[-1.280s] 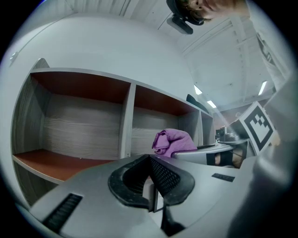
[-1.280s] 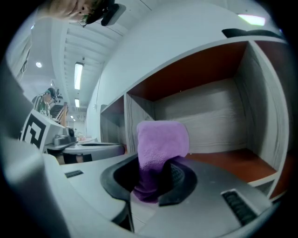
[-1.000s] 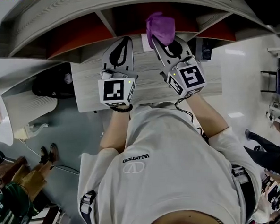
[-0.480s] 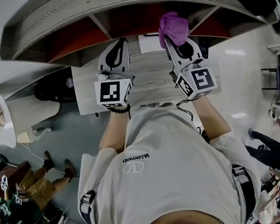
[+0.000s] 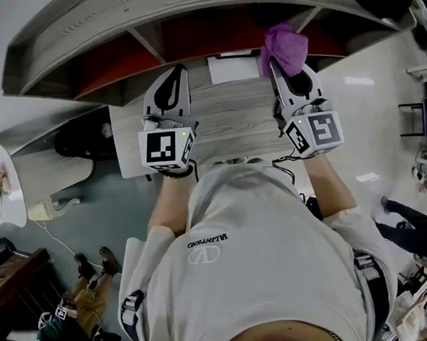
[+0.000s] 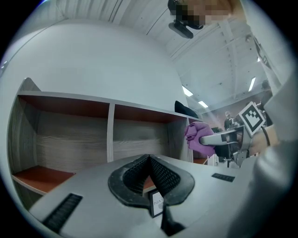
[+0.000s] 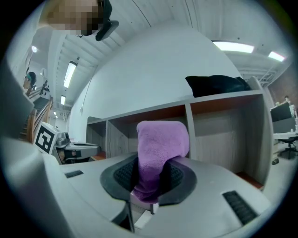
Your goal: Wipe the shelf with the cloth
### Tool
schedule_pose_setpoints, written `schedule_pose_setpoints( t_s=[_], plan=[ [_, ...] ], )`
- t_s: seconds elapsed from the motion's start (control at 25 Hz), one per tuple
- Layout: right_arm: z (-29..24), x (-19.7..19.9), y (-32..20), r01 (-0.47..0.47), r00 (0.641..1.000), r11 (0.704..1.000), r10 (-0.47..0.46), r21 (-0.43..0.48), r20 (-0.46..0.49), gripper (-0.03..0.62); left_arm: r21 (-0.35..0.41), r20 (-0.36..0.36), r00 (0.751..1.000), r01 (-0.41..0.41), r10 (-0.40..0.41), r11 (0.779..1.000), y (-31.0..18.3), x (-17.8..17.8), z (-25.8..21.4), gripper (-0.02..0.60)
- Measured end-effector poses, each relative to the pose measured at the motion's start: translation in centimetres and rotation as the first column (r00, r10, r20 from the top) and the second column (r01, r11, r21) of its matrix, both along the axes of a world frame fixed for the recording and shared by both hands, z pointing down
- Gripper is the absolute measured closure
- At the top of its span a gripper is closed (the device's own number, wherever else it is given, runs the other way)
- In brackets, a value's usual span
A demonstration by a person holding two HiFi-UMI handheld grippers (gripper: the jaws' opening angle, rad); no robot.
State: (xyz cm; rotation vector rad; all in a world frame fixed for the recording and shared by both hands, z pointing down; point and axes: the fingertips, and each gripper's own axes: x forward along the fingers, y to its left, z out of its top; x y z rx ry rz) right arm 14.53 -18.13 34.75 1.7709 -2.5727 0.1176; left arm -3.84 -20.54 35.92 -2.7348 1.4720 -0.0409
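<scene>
Head view: R gripper (image 5: 291, 69) clamped on cloth (image 5: 284, 46); cloth sticks out ahead of its jaws, at the shelf (image 5: 104, 29). Both have shifted right vs 1 s ago, so I judge wipe pass underway. L gripper (image 5: 167, 90) jaws together, empty, idle alongside.

What stays hidden or unreadable around the shelf (image 5: 190, 16)

In the head view the shelf's own top covers most of its compartments (image 5: 191, 39). The lower end of the cloth (image 7: 163, 139) is buried between the jaws of the right gripper (image 7: 148, 174), so its full extent cannot be told. The dark thing (image 7: 216, 86) on top of the shelf's right end is too dark to identify, and the white sheet (image 5: 234, 67) just below the shelf is too small to read.
</scene>
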Motion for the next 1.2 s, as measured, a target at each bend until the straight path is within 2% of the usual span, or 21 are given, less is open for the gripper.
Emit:
schedule_pose_setpoints(
  t_s=[0.24,0.48,0.84,1.2],
  plan=[
    [-0.2,2.1,1.1,-0.032,0.999,0.999,0.032,0.005,0.005,0.511,-0.012,0.031,0.999,0.011,-0.011,1.0,0.6,-0.8,0.8,0.58],
    [-0.4,4.0,1.9,-0.067,0.998,0.998,0.067,0.011,-0.005,0.511,-0.017,0.049,0.997,0.056,-0.055,0.998,0.9,-2.7,1.3,0.58],
    [-0.9,6.2,2.8,-0.106,0.994,0.994,0.107,0.026,-0.021,0.511,0.012,0.042,0.993,0.107,-0.108,0.994,0.6,-4.5,0.4,0.58],
    [-2.1,8.1,3.8,-0.144,0.989,0.989,0.145,0.042,-0.007,0.511,0.056,0.028,0.992,0.122,-0.124,0.991,0.9,-5.9,-1.3,0.58]
  ],
)
